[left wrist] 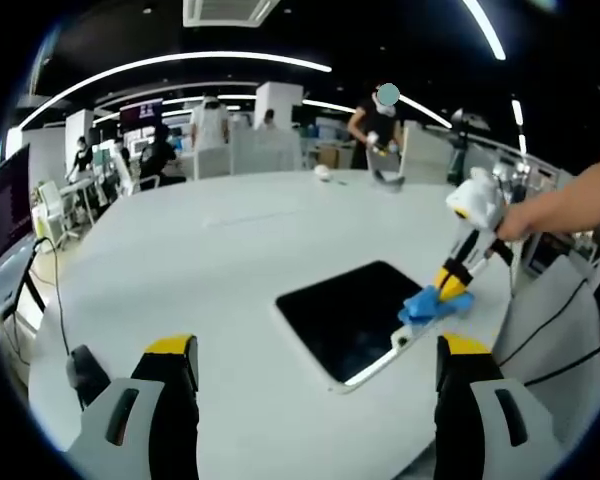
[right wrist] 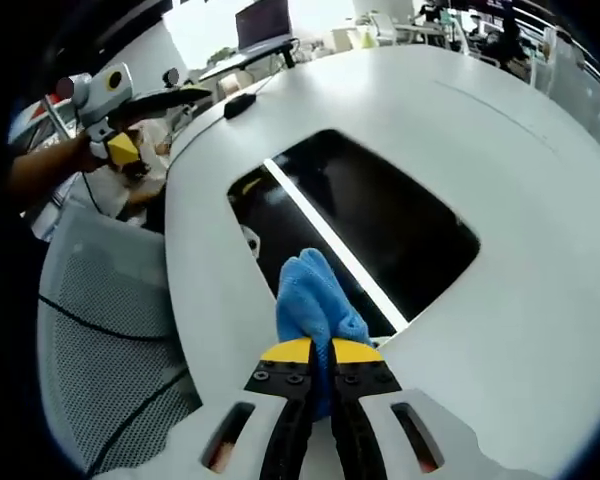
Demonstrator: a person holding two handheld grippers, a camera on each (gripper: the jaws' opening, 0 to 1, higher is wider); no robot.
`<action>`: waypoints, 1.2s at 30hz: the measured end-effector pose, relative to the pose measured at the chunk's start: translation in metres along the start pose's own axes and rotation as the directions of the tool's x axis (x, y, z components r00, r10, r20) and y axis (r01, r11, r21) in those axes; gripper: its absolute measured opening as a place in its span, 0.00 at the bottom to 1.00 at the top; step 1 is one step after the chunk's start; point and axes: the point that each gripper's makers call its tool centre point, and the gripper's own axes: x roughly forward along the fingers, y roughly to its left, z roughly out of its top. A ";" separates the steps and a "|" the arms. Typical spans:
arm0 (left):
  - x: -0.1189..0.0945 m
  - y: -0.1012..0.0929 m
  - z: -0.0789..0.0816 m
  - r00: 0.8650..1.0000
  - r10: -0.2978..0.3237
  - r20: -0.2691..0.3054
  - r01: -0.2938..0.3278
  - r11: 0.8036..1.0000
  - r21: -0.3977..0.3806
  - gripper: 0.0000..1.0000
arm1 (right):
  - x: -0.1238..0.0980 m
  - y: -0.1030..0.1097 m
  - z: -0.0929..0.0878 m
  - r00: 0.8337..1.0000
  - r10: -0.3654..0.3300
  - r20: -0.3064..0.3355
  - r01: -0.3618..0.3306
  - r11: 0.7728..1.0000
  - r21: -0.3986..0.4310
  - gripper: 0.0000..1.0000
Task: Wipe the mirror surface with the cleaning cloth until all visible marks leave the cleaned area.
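Note:
A dark rectangular mirror (left wrist: 355, 320) lies flat on the round white table (left wrist: 210, 250), near its right edge. My right gripper (left wrist: 458, 282) comes in from the right, held by a hand, and is shut on a blue cleaning cloth (left wrist: 435, 305) pressed onto the mirror's right corner. In the right gripper view the cloth (right wrist: 315, 295) bunches up between the shut jaws of the right gripper (right wrist: 320, 350), over the mirror (right wrist: 380, 215), which reflects a ceiling light strip. My left gripper (left wrist: 315, 350) stands open, short of the mirror. It also appears at the far left as the left gripper (right wrist: 115, 140).
A grey mesh chair (right wrist: 110, 330) stands at the table's edge beside the mirror. A small black device (right wrist: 242, 103) with a cable lies on the table beyond the mirror. People and desks (left wrist: 160, 150) stand far behind the table.

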 end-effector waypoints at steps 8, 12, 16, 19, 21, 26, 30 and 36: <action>-0.003 0.003 -0.007 1.000 0.009 -0.013 -0.009 1.000 -0.012 0.99 | 0.001 -0.011 0.007 0.999 0.032 -0.020 -0.032 0.999 -0.005 0.00; -0.003 0.005 -0.011 1.000 0.015 -0.021 -0.015 1.000 -0.018 0.99 | 0.001 -0.020 0.012 0.999 0.030 -0.031 -0.031 0.999 -0.015 0.00; -0.003 0.007 -0.013 0.999 0.019 -0.026 -0.020 0.999 -0.026 0.99 | 0.002 -0.029 0.017 0.999 0.031 -0.041 -0.031 0.999 -0.019 0.00; -0.002 0.007 -0.014 0.999 0.018 -0.030 -0.019 0.999 -0.028 0.99 | 0.002 -0.034 0.020 0.998 0.030 -0.047 -0.031 0.999 -0.021 0.00; 0.000 0.007 -0.015 0.999 0.018 -0.033 -0.018 0.999 -0.027 0.99 | 0.002 -0.037 0.022 0.998 0.030 -0.051 -0.031 0.999 -0.021 0.00; 0.003 0.008 -0.016 0.999 0.015 -0.041 -0.016 1.000 -0.014 0.99 | 0.003 -0.046 0.027 0.998 0.026 -0.062 -0.028 0.999 -0.024 0.00; 0.005 0.009 -0.015 0.999 0.012 -0.045 -0.013 1.000 -0.013 0.99 | 0.003 -0.053 0.031 0.997 0.024 -0.068 -0.026 0.999 -0.024 0.00; 0.007 0.012 -0.012 0.999 0.014 -0.042 -0.015 1.000 -0.015 0.99 | 0.003 -0.067 0.039 0.997 0.001 -0.083 -0.003 0.999 -0.032 0.00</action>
